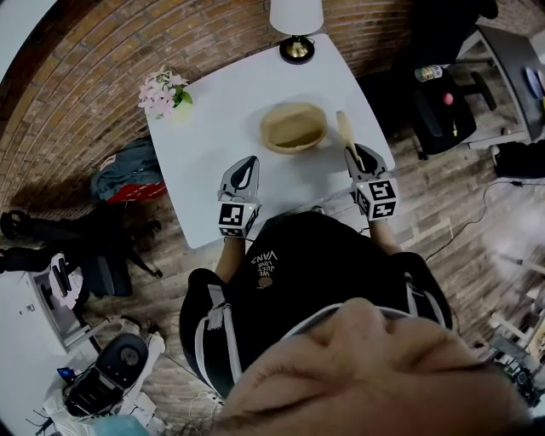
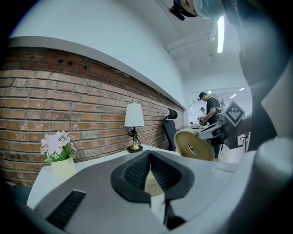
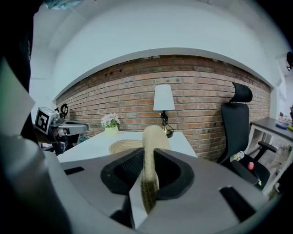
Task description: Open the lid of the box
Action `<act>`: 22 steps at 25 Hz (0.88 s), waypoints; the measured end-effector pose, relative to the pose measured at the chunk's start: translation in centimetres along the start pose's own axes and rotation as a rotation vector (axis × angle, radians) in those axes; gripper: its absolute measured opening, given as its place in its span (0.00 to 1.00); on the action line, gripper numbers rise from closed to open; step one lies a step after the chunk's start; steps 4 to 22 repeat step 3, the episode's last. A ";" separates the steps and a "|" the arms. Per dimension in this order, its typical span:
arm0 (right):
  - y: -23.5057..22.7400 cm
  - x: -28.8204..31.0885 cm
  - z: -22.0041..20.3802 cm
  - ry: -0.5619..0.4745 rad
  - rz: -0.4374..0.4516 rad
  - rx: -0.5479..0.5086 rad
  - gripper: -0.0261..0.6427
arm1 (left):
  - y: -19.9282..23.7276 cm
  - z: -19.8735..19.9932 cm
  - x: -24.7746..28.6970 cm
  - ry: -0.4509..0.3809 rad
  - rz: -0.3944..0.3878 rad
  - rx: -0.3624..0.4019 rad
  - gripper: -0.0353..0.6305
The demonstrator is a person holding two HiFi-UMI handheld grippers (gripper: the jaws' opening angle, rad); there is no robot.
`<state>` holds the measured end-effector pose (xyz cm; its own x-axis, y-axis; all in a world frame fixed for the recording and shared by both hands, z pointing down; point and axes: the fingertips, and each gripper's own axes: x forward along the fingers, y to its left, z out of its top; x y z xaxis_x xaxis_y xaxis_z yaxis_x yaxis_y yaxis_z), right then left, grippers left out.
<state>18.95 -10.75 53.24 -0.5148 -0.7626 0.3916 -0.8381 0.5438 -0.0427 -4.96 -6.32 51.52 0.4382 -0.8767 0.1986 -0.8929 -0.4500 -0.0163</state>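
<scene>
Lid and box are already apart. The round woven box sits open near the middle of the white table. The flat woven lid stands on edge just to the box's right, clamped by its rim between the jaws of the right gripper. That gripper's own view shows the pads pressed on both faces of the disc, with the lid rising straight up out of them. The left gripper sits low at the table's near side, short of the box, its jaws brought together on nothing. The lid looks like light, thin straw weave, fairly stiff but with some give, so a hard pinch could dent or fray the edge. Its rough surface should keep it from slipping. Held at one point on the rim it may swing, so laying it gently flat on the bare table beside the box seems safest. A lamp and a pot of flowers stand at the far side.
</scene>
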 end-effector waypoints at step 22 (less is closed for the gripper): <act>0.0 -0.2 -0.2 0.000 0.002 0.002 0.14 | -0.5 -0.1 0.0 0.002 -0.004 -0.004 0.07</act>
